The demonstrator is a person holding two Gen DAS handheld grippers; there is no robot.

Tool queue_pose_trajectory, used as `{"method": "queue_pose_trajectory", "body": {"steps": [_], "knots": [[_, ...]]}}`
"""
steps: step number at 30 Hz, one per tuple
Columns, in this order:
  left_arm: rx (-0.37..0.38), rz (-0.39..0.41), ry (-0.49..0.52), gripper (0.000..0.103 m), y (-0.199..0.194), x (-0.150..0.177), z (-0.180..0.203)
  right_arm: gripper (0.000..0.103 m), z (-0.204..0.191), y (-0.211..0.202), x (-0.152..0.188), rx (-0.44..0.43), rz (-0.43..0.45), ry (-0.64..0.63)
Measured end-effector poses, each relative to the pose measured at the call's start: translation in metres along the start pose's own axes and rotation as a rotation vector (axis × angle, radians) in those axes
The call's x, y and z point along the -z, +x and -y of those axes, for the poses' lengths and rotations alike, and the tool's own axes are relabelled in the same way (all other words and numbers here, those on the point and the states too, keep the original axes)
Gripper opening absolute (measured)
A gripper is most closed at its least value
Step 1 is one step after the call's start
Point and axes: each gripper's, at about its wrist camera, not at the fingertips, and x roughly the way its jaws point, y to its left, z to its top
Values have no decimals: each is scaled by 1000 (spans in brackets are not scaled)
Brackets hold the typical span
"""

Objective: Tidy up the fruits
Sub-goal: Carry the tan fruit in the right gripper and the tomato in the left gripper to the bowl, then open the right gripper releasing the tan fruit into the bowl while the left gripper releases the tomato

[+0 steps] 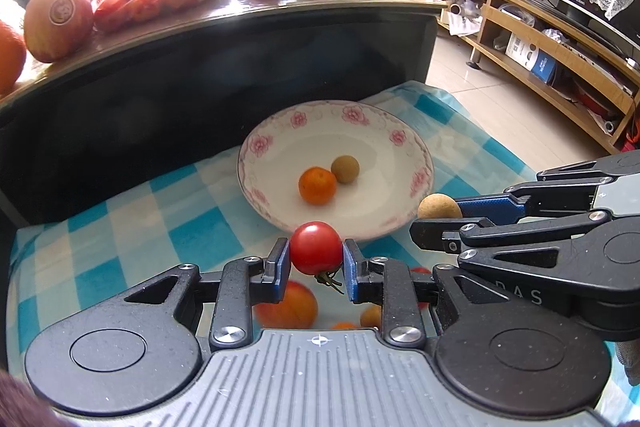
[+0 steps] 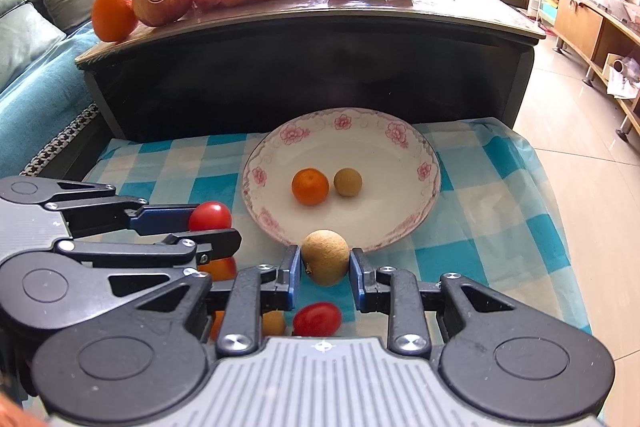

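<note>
My left gripper (image 1: 316, 254) is shut on a red cherry tomato (image 1: 315, 247), held just short of the near rim of a white plate with pink flowers (image 1: 264, 143). My right gripper (image 2: 325, 259) is shut on a tan longan (image 2: 325, 257), also near that plate's (image 2: 430, 183) front rim. In the plate lie a small orange (image 2: 310, 186) and a second longan (image 2: 347, 182). Below the grippers, on the blue checked cloth (image 2: 496, 227), sit another cherry tomato (image 2: 317, 319), a small longan (image 2: 273, 323) and an orange-red fruit (image 1: 289, 305).
A dark coffee table (image 2: 304, 75) rises right behind the plate, carrying oranges (image 2: 114, 13), an apple (image 2: 160, 1), red bags and small fruits. A sofa (image 2: 28, 27) stands on the left. Tiled floor (image 2: 580, 155) and a wooden TV shelf (image 1: 532, 39) lie to the right.
</note>
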Motion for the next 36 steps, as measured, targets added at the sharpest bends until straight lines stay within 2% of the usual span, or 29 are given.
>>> {"method": "queue_pose_trajectory", "body": {"steps": [15,26,32,36], "knots": [[-17,-31,13,34,49,-19,-6,31,27,49,-25,-4,-29,-6],[-35,-36,11,34,60,-21,-10,31,32,66,-27,-9,-28,0],[-39,-34,14,38,60,-22,-10,32,33,66,-29,8,-9,1],[-53,-25,23,45,58,-23,-9,32,32,64,-30,22,2,-4]]}}
